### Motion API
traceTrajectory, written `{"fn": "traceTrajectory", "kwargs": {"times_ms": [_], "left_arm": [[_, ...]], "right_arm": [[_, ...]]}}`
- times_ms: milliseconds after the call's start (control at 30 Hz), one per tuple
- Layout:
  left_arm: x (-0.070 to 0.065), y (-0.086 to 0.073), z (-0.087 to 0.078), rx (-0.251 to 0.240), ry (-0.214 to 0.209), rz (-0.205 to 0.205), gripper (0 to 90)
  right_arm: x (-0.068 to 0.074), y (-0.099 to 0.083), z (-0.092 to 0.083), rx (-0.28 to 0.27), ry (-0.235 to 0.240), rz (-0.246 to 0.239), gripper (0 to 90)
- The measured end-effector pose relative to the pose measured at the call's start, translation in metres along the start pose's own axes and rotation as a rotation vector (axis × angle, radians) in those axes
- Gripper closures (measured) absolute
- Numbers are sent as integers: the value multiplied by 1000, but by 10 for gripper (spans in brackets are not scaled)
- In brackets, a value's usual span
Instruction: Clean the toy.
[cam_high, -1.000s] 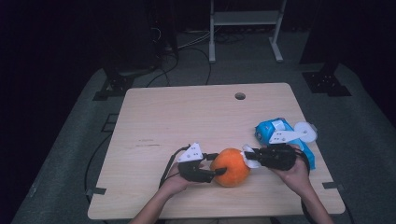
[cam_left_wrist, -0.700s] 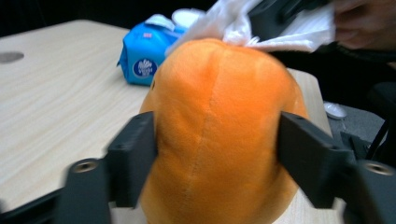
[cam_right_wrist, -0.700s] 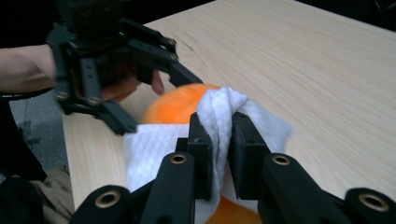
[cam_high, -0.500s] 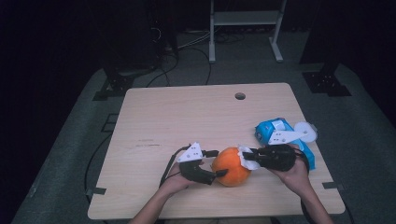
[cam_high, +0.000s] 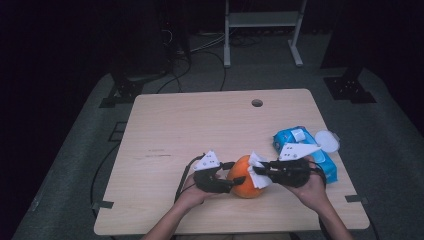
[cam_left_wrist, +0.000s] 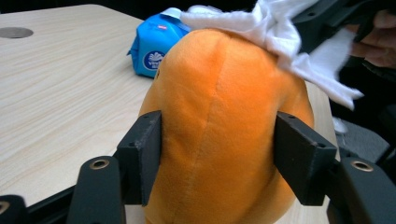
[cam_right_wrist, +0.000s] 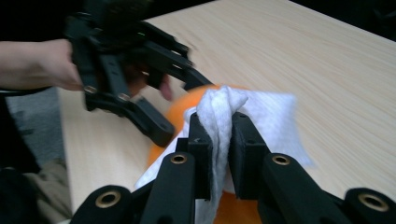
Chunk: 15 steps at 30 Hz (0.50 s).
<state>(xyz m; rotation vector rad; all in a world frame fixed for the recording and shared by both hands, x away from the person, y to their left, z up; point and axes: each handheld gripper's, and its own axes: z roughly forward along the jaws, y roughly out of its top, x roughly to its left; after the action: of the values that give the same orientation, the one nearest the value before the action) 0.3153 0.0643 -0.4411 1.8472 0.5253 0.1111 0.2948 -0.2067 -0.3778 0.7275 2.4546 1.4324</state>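
near the 6 o'clock edge of the worktop (cam_high: 200, 120) the left gripper (cam_high: 235, 181), whose jaws have just been closing, clamps the orange plush toy (cam_high: 244, 178) from 9 o'clock, while the right gripper (cam_high: 258, 170) pinches a white wipe (cam_high: 259, 176) against its top, with a blue wipe pack (cam_high: 305, 145) at 3 o'clock.

Dim room, grey floor (cam_high: 75, 165), white metal rack (cam_high: 260, 20)
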Motion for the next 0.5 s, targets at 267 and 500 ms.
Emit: {"fn": "traceTrajectory", "kwargs": {"times_ms": [267, 500], "left_arm": [[-20, 2, 6, 23, 15, 136, 350], [-21, 0, 4, 10, -33, 174, 331]], "right_arm": [[10, 5, 2, 4, -10, -25, 789], [1, 5, 0, -1, -42, -8, 787]]}}
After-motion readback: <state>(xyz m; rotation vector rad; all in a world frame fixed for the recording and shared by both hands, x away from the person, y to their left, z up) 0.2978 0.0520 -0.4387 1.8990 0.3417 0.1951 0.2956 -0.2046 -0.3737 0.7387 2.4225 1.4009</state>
